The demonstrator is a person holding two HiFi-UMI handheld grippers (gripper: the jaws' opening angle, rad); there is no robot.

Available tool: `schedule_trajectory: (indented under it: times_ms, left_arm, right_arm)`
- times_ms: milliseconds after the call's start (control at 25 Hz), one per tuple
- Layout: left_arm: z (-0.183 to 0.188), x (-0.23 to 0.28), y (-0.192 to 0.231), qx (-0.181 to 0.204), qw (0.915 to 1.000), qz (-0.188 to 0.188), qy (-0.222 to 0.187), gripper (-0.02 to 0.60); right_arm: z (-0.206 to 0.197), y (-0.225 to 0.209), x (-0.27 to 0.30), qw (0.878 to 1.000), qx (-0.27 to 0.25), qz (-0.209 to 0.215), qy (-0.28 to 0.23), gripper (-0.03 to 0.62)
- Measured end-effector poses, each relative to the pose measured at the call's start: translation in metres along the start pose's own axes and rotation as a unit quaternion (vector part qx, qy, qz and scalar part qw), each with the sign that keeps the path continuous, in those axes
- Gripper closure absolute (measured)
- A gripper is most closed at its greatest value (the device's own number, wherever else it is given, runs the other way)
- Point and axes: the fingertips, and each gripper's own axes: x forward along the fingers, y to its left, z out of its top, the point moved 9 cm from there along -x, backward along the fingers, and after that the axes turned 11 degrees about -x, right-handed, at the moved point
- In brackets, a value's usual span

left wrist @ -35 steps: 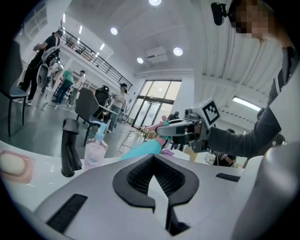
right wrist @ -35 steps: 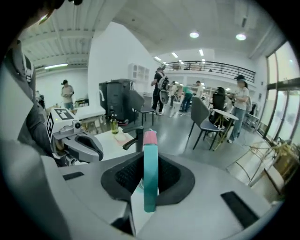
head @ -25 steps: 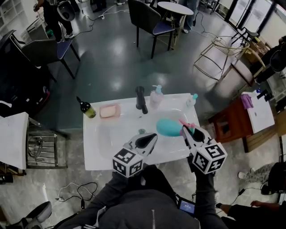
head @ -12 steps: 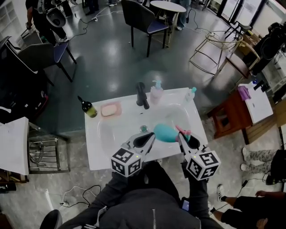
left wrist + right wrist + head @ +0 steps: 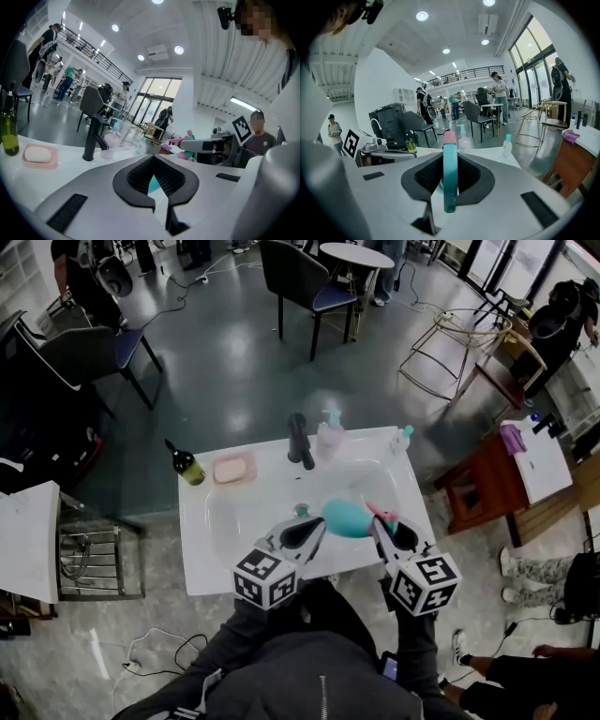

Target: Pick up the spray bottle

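Two tongs sit at our near edge of the sink (image 5: 202,568): left gripper (image 5: 317,526) pinched shut on nothing, right gripper (image 5: 386,526) clamped on the teal spray bottle (image 5: 345,518), which lies sideways over the basin (image 5: 244,521), bare to its left. Beyond, green bottle (image 5: 185,466), soap dish (image 5: 232,469), tap (image 5: 299,442) and pump bottle (image 5: 328,437) line the far rim, with chairs (image 5: 300,277) farther off on grey floor (image 5: 225,362).

This is a big open work hall, like a lab: a free-standing washbasin counter (image 5: 197,559) on a glossy grey floor (image 5: 234,362), a dark chair (image 5: 291,270), a round table (image 5: 354,253), a balcony railing (image 5: 478,71) and tall glass doors (image 5: 532,70).
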Motion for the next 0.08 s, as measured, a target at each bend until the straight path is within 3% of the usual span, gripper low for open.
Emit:
schedule_trajectory:
  times_ms: [80]
  left_arm:
    - [0.0008,0.0017,0.0014,0.0,1.0,0.001,0.0,0.575]
  right_arm:
    - [0.0014,-0.0026,0.002,1.0,0.0,0.001,-0.001,0.539]
